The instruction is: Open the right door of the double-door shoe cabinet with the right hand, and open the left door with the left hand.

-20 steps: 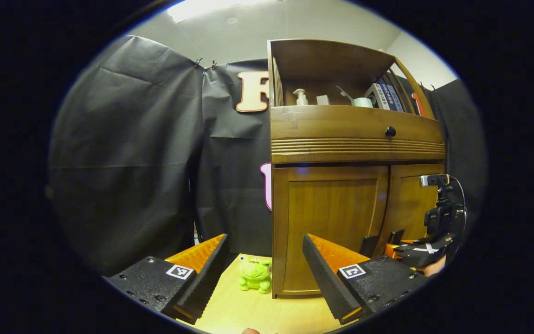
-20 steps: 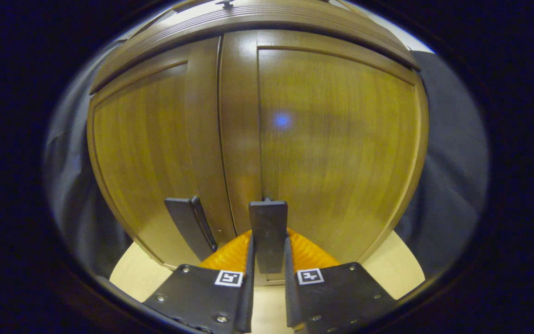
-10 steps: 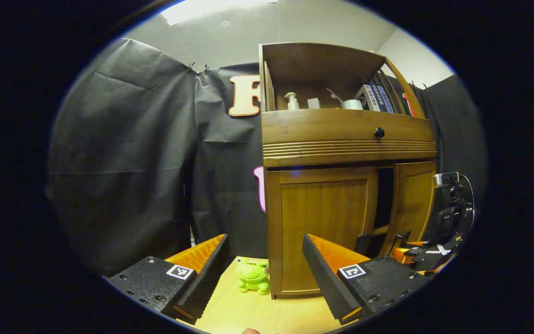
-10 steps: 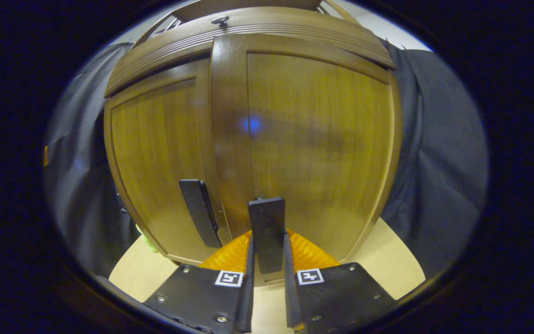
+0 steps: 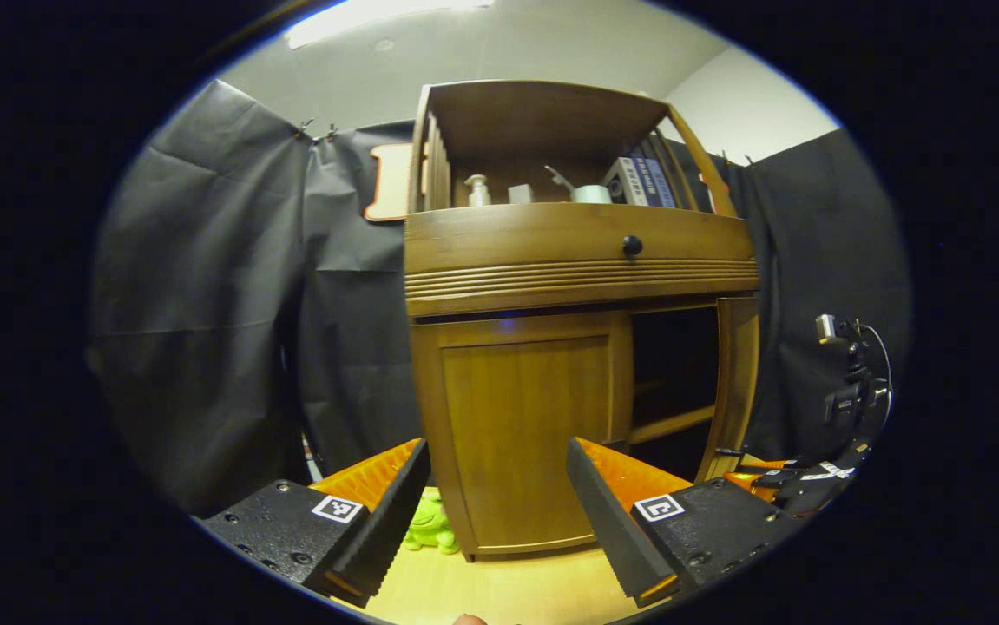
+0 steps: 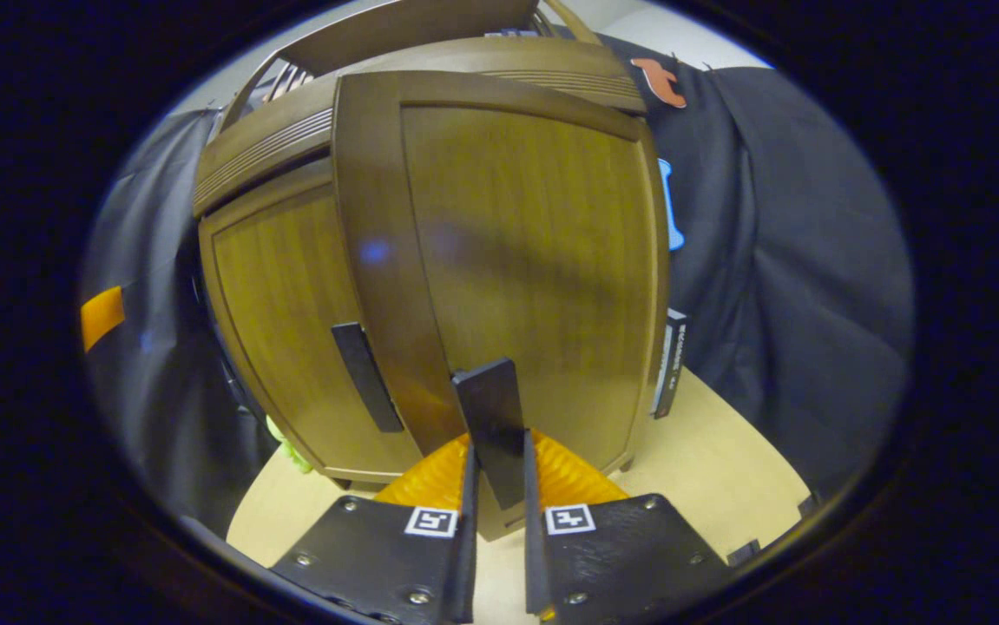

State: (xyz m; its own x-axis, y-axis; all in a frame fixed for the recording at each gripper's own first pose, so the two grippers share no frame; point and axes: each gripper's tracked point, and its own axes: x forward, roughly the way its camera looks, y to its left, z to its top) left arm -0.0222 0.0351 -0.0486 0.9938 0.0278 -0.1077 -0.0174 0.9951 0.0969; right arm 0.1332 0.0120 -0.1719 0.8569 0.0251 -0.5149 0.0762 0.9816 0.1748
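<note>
The brown wooden shoe cabinet (image 5: 577, 260) fills the middle of the left gripper view. Its left door (image 5: 525, 434) is closed, and my left gripper (image 5: 495, 486) hangs open just in front of it, apart from it. The right door (image 5: 738, 382) stands swung out, baring a dark interior (image 5: 673, 373) with a shelf. In the right gripper view my right gripper (image 6: 496, 486) is shut on the right door's dark flat handle (image 6: 490, 417), low on that door (image 6: 516, 252). The left door's handle (image 6: 366, 378) shows to the left of it. The right gripper (image 5: 798, 482) also shows far right in the left gripper view.
A green frog toy (image 5: 430, 527) sits on the light wooden floor board (image 6: 725, 486) at the cabinet's left foot. A drawer knob (image 5: 632, 246) sits above the doors; a bottle and books stand on the top shelf. A slim dark box (image 6: 668, 365) leans by the cabinet's right side.
The right door has swung from closed to wide open, with my right gripper still holding its handle. My left gripper has shifted right, so the left door now sits between its fingers' line.
</note>
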